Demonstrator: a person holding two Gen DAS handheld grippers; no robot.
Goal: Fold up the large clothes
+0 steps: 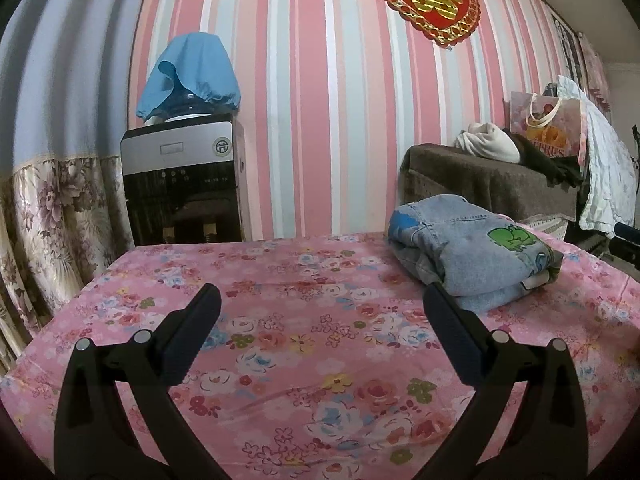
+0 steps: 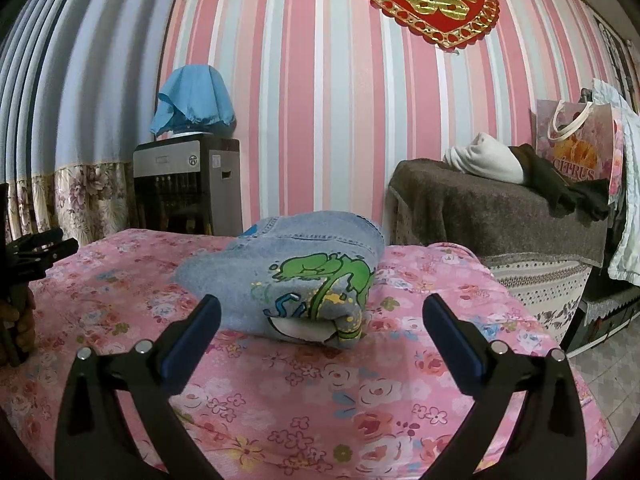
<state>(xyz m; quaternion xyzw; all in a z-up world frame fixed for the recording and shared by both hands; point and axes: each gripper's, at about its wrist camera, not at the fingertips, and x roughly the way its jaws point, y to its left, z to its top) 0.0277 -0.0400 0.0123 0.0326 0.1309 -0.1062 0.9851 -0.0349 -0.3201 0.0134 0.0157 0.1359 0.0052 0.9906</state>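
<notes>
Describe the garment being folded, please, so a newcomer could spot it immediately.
Start at the table under the pink floral cloth. The folded denim garment lies on it as a compact bundle; a green cartoon print distinguishes it from the cream bundle behind.

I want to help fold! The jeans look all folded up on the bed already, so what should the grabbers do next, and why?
Probably pull both back a little and leave the jeans alone. They already lie in a folded bundle on the flowered sheet. The right gripper and the left gripper are both open, holding nothing and not touching the jeans, so folding looks finished.
</notes>
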